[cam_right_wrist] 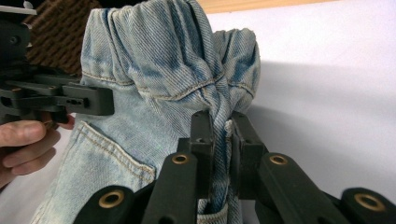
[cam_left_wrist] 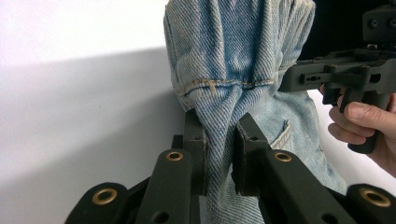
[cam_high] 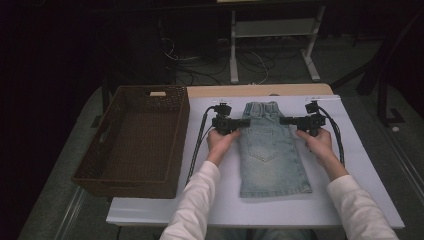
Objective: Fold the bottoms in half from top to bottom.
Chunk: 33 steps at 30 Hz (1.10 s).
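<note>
On the white tabletop [cam_high: 350, 190], centre: one denim skirt [cam_high: 270, 155], light blue, lying flat with back pockets up, elastic waistband toward the far edge, hem toward the person.

Left of the skirt: one brown woven basket [cam_high: 120, 165], rectangular, standing partly off the tabletop edge, just beside the skirt but apart from it.

Left gripper [cam_high: 243, 122]: clenched on a bunched fold of denim at the skirt's left side, just below the waistband seam; the fabric is pinched between the two black pads in the left gripper view [cam_left_wrist: 219, 154].

Right gripper [cam_high: 286, 120]: likewise clamped on a gathered ridge of denim at the right side below the waistband [cam_right_wrist: 220, 140].

Step in hand, as judged: raising the waistband end, either to fold the skirt or to carry it to the basket.

Handling notes: lift both sides level and together, so the denim does not slip or twist. Keep both grips firm, since only a narrow pleat is held. Let the hem trail free before swinging left, clearing the basket's near wall.
</note>
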Each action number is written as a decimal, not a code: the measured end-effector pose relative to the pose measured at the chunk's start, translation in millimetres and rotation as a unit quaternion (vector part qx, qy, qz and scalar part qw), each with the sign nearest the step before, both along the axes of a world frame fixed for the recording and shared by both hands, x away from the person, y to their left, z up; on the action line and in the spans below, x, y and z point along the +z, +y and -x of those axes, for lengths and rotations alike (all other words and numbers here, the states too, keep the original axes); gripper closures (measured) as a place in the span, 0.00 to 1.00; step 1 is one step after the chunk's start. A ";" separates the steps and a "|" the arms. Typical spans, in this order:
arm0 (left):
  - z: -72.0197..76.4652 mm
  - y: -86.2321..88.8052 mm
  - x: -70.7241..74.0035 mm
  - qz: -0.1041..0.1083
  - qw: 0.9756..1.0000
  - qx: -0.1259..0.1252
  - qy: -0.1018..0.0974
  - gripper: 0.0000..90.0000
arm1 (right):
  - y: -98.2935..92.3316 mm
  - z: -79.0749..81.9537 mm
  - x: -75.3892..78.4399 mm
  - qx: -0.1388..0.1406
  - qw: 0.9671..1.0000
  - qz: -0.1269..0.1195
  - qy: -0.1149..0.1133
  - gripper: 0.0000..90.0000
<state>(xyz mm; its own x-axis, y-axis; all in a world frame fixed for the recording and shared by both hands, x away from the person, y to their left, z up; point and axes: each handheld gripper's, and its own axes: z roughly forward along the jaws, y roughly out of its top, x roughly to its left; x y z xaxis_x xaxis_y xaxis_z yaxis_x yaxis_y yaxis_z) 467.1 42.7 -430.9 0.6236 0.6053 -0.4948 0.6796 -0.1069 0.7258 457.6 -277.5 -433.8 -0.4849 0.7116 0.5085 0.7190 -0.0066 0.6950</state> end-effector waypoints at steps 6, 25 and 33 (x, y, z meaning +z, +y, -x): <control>11.9 -1.8 1.6 0.000 0.999 -0.001 -0.038 0.86 | -4.1 7.0 1.6 0.004 1.000 -0.011 -0.010 0.90; 40.4 1.8 11.9 0.013 0.995 -0.040 -0.086 0.86 | -11.2 42.6 12.9 0.019 0.999 -0.031 -0.035 0.89; 49.4 4.3 14.2 0.016 0.994 -0.055 -0.089 0.86 | -11.6 53.9 16.0 0.025 0.998 -0.028 -0.041 0.89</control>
<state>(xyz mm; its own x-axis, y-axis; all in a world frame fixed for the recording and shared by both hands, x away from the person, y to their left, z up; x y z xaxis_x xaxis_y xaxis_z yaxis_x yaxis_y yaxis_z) 417.7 46.9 -416.7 0.7645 0.5143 -0.3886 0.5252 -0.1475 0.8381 403.7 -289.1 -417.8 -0.5608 0.6563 0.5047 0.6605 -0.0128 0.7507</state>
